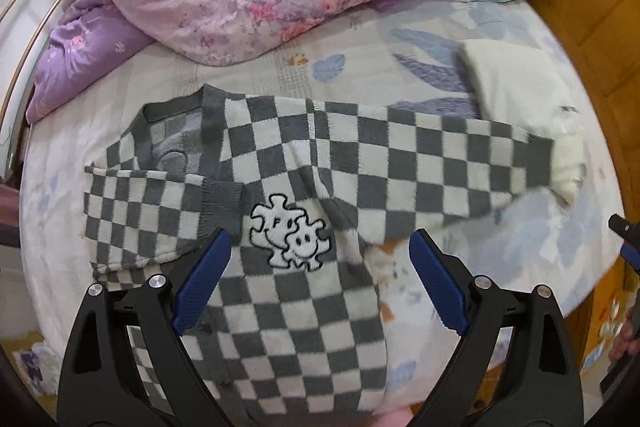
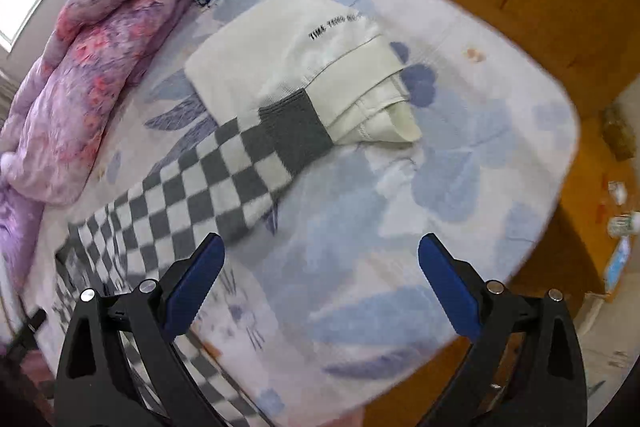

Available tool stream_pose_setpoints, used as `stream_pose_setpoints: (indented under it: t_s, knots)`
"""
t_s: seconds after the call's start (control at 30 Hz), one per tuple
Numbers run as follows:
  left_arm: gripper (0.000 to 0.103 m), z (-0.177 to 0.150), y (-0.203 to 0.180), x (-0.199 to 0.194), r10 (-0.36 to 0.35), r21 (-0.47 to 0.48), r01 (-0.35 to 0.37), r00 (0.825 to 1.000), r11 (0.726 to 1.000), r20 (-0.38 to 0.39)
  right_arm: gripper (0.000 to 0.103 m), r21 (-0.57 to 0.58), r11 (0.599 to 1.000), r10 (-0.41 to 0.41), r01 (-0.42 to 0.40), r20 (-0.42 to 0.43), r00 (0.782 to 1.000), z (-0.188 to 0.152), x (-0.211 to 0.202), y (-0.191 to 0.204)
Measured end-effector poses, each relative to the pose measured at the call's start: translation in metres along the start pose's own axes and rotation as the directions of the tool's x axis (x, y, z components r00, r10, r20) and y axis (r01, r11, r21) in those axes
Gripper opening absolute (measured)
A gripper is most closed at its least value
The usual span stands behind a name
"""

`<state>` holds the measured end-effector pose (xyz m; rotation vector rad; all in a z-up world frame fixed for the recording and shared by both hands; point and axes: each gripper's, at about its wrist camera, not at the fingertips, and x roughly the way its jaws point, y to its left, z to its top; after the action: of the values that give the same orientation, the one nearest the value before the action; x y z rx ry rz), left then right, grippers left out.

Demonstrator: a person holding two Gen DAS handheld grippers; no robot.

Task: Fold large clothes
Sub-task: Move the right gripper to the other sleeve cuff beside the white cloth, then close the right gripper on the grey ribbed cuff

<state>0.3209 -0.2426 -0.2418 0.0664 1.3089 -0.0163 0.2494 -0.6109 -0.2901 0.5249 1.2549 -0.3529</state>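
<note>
The checkered cardigan [image 1: 304, 163] lies spread flat on the bed [image 1: 360, 79], one sleeve folded across its chest, the other extended with its cuff on the folded white garment [image 2: 288, 55]. The left claw [image 1: 320, 247] and right claw [image 2: 320, 251] both hover above the bed, jaws spread wide, gripping nothing.

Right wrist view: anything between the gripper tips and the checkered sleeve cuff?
In the right wrist view, only bare floral bedsheet lies between the open right gripper and the checkered sleeve's grey cuff, which rests on the folded cream garment.
</note>
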Motion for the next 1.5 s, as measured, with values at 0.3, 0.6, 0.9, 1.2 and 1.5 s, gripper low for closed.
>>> stream_pose_setpoints:
  t_s: [0.3, 0.6, 0.9, 1.2, 1.5]
  knots:
    - [0.091, 0.014, -0.003, 0.077, 0.053, -0.055, -0.057, 0.995, 0.997, -0.081, 0.091, 0.217, 0.970, 0.111, -0.104, -0.021, 0.994, 0.066, 0.116, -0.030]
    - [0.091, -0.003, 0.022, 0.093, 0.108, -0.070, -0.119, 0.984, 0.990, -0.143, 0.070, 0.360, 0.916, 0.178, -0.176, 0.029, 0.984, 0.093, 0.173, -0.063]
    - [0.091, -0.021, 0.038, 0.092, 0.096, -0.146, -0.125, 0.978, 0.981, -0.186, 0.070, 0.498, 0.786, 0.460, -0.367, -0.074, 0.885, 0.069, 0.196, -0.059]
    - [0.091, -0.026, 0.036, 0.076, 0.118, -0.118, -0.138, 0.980, 0.983, -0.161, 0.025, 0.467, 0.784, 0.478, -0.410, -0.031, 0.878, 0.064, 0.178, -0.043]
    - [0.091, -0.027, 0.034, 0.055, 0.125, -0.117, -0.140, 0.984, 0.983, -0.125, 0.010, 0.304, 0.803, 0.536, -0.513, 0.009, 0.844, 0.062, 0.114, -0.026]
